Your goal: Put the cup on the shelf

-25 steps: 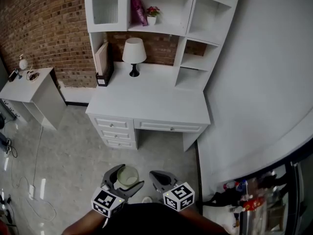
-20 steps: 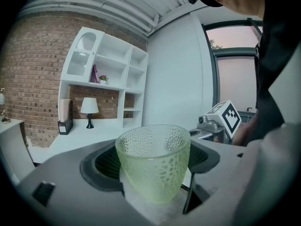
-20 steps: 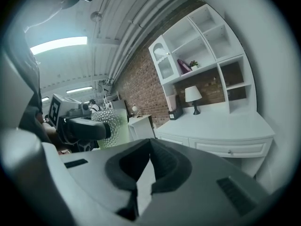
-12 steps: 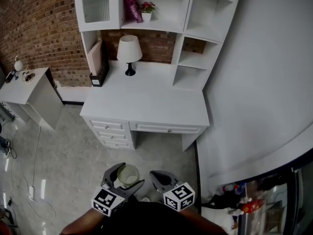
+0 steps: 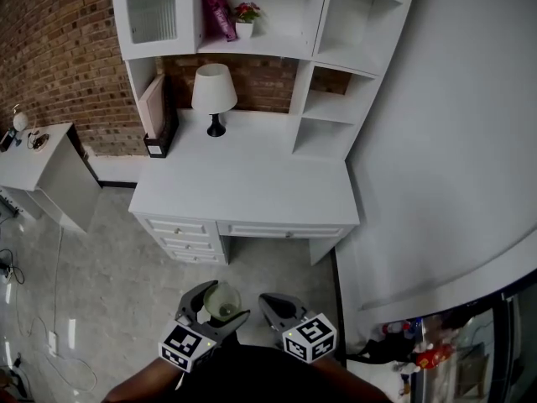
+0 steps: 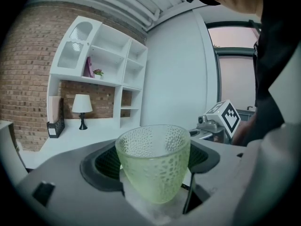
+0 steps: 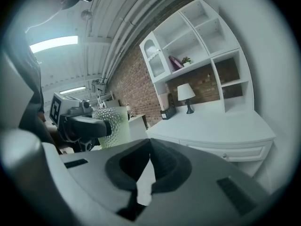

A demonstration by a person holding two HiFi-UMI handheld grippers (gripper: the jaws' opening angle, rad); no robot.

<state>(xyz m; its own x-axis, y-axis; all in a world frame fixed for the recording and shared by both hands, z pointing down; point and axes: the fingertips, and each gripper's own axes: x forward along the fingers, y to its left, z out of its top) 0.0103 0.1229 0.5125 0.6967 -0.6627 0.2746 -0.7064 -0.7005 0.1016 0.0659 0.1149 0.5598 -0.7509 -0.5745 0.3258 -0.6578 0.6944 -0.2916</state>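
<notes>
Lamp far on white worktop, shelf above. Left gripper near, low, fingers clamping green cup; right gripper fingers together, empty.

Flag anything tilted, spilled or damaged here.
Nothing stands out. The pale green dimpled glass cup sits upright in the left hand-held gripper, and the white table lamp stands straight on the white desk. No spill or breakage shows.

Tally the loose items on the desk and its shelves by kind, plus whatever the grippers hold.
Lamp: 1
File holder: 1
Pink item: 1
Potted plant: 1
Cup: 1
Total: 5
</notes>
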